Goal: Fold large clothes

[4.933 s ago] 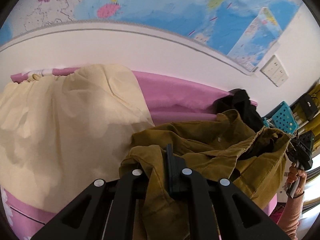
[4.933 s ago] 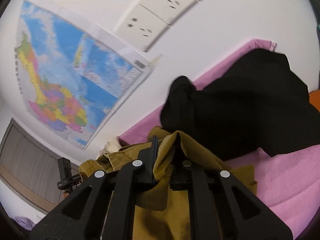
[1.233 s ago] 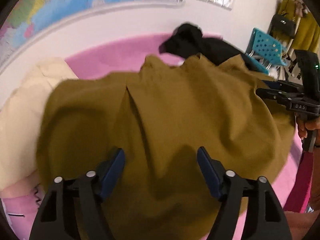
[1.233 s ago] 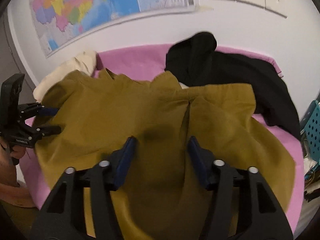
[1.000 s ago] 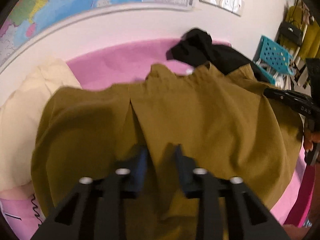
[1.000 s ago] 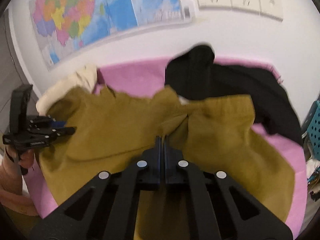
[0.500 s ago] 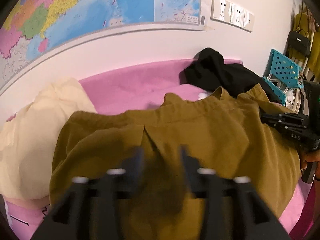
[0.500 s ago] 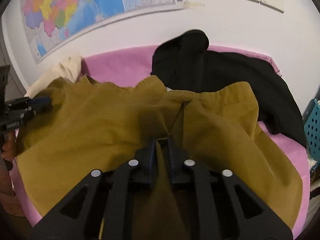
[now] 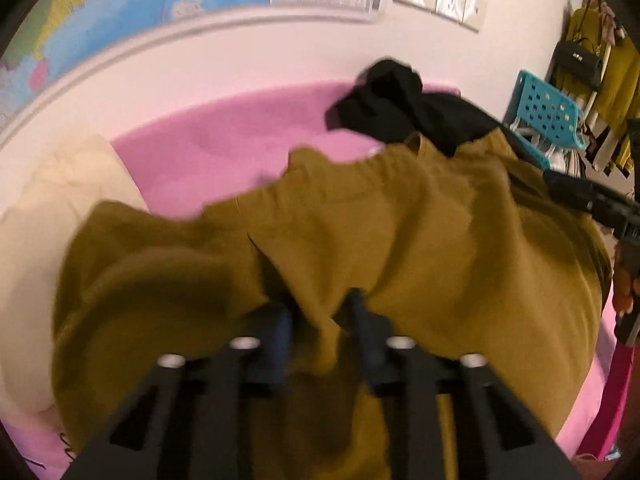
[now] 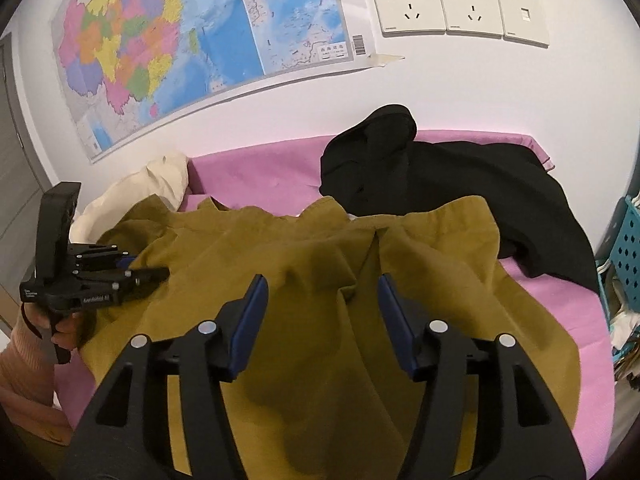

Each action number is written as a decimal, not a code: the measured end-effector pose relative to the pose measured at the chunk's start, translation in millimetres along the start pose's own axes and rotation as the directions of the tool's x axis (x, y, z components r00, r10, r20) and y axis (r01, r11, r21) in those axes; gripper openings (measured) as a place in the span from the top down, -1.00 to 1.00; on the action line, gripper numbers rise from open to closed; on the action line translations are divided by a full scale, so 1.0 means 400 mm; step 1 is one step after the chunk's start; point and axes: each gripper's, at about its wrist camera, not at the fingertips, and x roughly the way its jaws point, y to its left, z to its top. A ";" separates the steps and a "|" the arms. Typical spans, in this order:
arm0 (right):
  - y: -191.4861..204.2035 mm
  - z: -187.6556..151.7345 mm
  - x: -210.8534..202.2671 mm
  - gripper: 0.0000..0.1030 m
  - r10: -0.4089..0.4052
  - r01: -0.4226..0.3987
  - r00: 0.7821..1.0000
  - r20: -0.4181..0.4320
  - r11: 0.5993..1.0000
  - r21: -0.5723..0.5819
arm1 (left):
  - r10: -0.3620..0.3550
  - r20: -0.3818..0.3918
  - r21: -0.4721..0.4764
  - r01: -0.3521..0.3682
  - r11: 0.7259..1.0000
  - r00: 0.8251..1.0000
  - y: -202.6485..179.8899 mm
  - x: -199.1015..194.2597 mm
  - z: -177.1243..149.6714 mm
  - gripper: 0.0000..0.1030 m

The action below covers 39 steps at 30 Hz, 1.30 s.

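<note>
The brown shirt (image 10: 304, 280) lies spread on the pink bed (image 10: 256, 172), just beside the black top (image 10: 440, 176). The right tongs (image 10: 320, 312) have let go and are opening. The left tongs (image 9: 320, 320) are closing on a fold of it, ready to fold.

Garment (image 10: 320, 320): lying in plain mustard-olive
Cover (image 10: 256, 176): showing solid pink
Heaped clothing (image 10: 440, 184): sitting in black
Bundle (image 10: 160, 176): showing cream
Wall map (image 10: 168, 48): displaying multicoloured patches against blue seas
Basket (image 9: 548, 112): showing turquoise, dotted with holes
Gripper pads (image 10: 250, 324): showing blue on black frames
</note>
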 end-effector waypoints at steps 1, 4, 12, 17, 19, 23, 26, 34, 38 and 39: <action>0.003 0.002 -0.003 -0.09 0.009 -0.009 1.000 0.006 1.000 0.001 | 0.012 0.021 -0.010 -0.012 1.000 1.000 0.003 -0.011 0.007 0.92; 0.029 0.013 -0.021 -0.10 0.044 -0.044 0.998 0.045 0.999 -0.020 | 0.016 0.074 -0.046 -0.013 0.999 0.997 0.023 -0.041 0.037 0.94; 0.087 -0.008 0.131 -0.03 0.014 -0.028 0.993 -0.115 0.992 -0.126 | 0.093 0.012 -0.063 -0.092 0.994 0.996 0.035 0.034 0.029 0.47; 0.069 -0.014 0.140 -0.04 0.023 -0.032 0.994 -0.106 0.996 -0.080 | 0.121 0.049 -0.051 -0.118 0.992 0.992 0.019 -0.005 0.021 -0.01; 0.069 -0.012 0.117 -0.06 0.031 -0.038 0.996 -0.084 0.996 -0.075 | 0.132 0.084 -0.035 -0.130 0.991 0.988 0.003 -0.030 0.013 -0.37; 0.055 -0.009 0.045 -0.07 0.038 -0.039 0.999 -0.026 0.998 -0.058 | 0.149 0.149 -0.003 -0.150 0.989 0.978 -0.028 -0.084 -0.009 -0.57; 0.023 -0.022 -0.014 -0.09 0.051 -0.051 0.999 0.015 0.999 -0.012 | 0.146 0.147 0.013 -0.149 0.989 0.978 -0.039 -0.100 -0.025 -0.59; -0.126 -0.095 -0.039 -0.04 -0.055 0.057 0.998 -0.020 0.985 0.162 | 0.150 0.120 -0.021 -0.149 0.989 0.981 -0.014 -0.102 -0.057 -0.63; -0.163 -0.118 -0.013 0.01 -0.039 0.040 0.999 -0.011 0.980 0.196 | 0.178 0.071 -0.057 -0.175 0.983 0.981 0.014 -0.066 -0.075 -0.64; -0.158 -0.118 -0.013 -0.01 -0.046 0.047 0.999 -0.009 0.980 0.191 | 0.187 0.059 -0.064 -0.183 0.981 0.981 0.022 -0.057 -0.080 -0.65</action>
